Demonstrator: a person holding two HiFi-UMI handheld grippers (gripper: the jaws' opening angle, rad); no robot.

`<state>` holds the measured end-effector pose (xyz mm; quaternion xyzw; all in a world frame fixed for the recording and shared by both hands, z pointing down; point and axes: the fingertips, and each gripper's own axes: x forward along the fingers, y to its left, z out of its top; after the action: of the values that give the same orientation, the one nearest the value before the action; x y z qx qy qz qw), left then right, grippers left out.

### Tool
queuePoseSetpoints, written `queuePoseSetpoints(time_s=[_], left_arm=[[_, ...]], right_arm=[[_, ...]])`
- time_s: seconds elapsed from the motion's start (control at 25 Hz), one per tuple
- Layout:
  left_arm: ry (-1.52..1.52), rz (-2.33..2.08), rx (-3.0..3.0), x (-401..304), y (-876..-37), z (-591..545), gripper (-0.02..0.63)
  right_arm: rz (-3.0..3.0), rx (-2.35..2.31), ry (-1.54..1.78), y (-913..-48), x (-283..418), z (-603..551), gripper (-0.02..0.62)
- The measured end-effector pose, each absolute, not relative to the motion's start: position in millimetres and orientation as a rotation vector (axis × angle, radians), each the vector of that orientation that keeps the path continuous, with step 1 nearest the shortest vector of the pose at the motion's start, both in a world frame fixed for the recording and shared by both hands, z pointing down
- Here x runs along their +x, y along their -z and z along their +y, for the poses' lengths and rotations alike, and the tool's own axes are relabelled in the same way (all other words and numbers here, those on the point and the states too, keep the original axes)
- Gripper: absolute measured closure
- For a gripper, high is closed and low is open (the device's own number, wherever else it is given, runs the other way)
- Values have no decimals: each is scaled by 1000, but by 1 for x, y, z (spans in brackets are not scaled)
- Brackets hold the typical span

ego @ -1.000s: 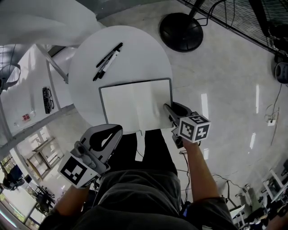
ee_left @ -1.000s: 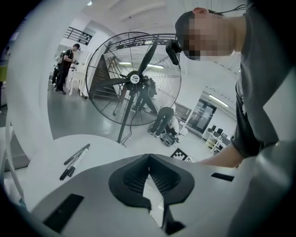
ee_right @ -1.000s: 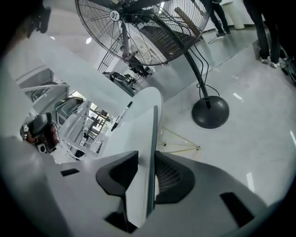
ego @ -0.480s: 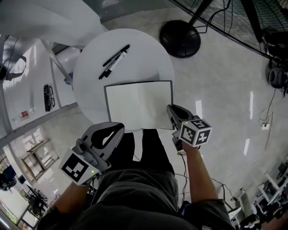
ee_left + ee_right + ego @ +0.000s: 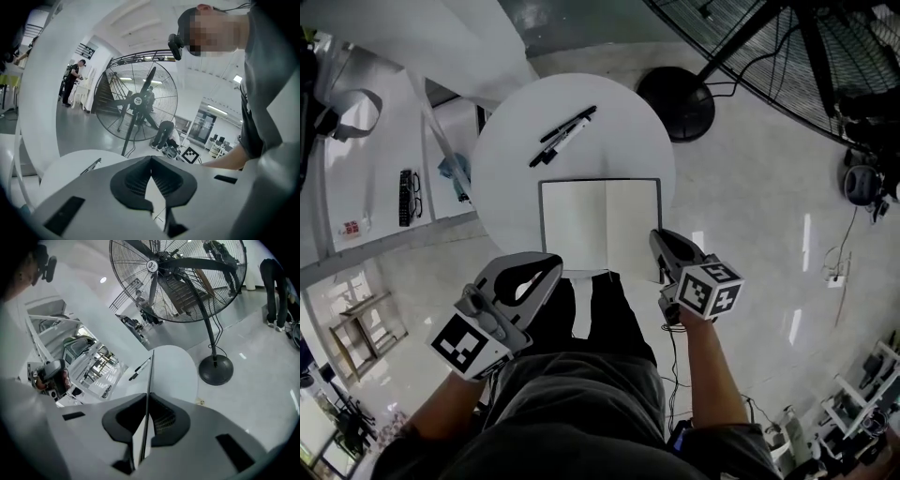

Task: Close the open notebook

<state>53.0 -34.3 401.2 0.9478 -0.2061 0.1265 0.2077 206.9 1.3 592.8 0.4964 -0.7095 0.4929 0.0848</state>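
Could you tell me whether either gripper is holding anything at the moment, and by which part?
The right gripper clamps the notebook by the near edge of its right half; the left gripper holds nothing.

No text, label or number is legible — any print is too small to read.

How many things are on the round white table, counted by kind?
Open dark-covered notebook with blank white pages: 1
Slim pens, one black, one white with black cap: 2
Total: 3
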Motion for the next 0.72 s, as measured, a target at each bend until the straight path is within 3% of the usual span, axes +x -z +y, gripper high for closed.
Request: queuePoseSetpoints(time_s=[0.72], left_arm=[[-399, -609, 2544, -56, -398, -33, 591]], right_arm=[[-2120, 1425, -1322, -550, 111, -17, 551]])
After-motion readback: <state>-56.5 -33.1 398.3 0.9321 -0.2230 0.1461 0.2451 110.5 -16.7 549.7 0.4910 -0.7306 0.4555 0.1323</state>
